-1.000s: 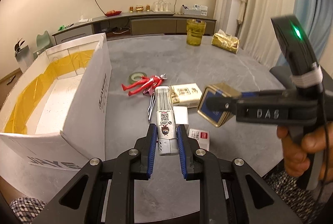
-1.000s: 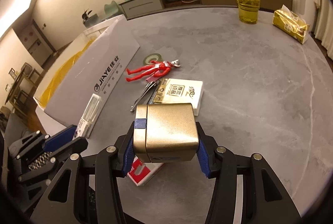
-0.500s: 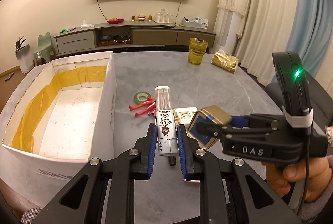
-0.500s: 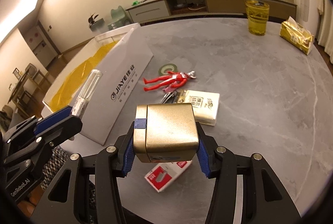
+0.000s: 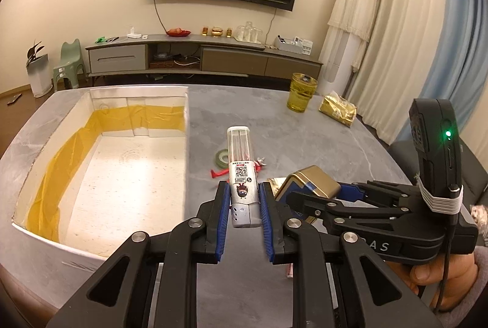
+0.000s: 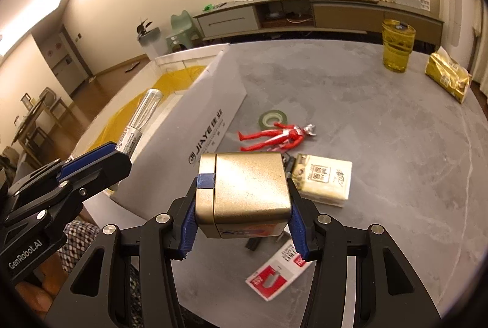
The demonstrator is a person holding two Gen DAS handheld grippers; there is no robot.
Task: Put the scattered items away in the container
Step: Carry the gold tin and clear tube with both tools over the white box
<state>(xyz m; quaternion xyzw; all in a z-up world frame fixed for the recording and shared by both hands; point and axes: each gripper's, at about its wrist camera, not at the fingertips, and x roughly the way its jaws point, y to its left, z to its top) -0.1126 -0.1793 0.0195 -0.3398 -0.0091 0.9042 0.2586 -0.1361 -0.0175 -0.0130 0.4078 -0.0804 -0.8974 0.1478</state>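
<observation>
In the left tongs (image 5: 243, 207), tube (image 5: 241, 172) points forward.

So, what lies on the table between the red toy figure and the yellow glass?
Nothing: in the right wrist view, bare grey table separates the red toy figure from the yellow glass.

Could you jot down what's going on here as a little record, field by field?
Left gripper: shut on clear tube
Right gripper: shut on gold tin
Container: white box, empty, left side of table
Left on table: red figure, tape roll, cream packet, red-white box
</observation>
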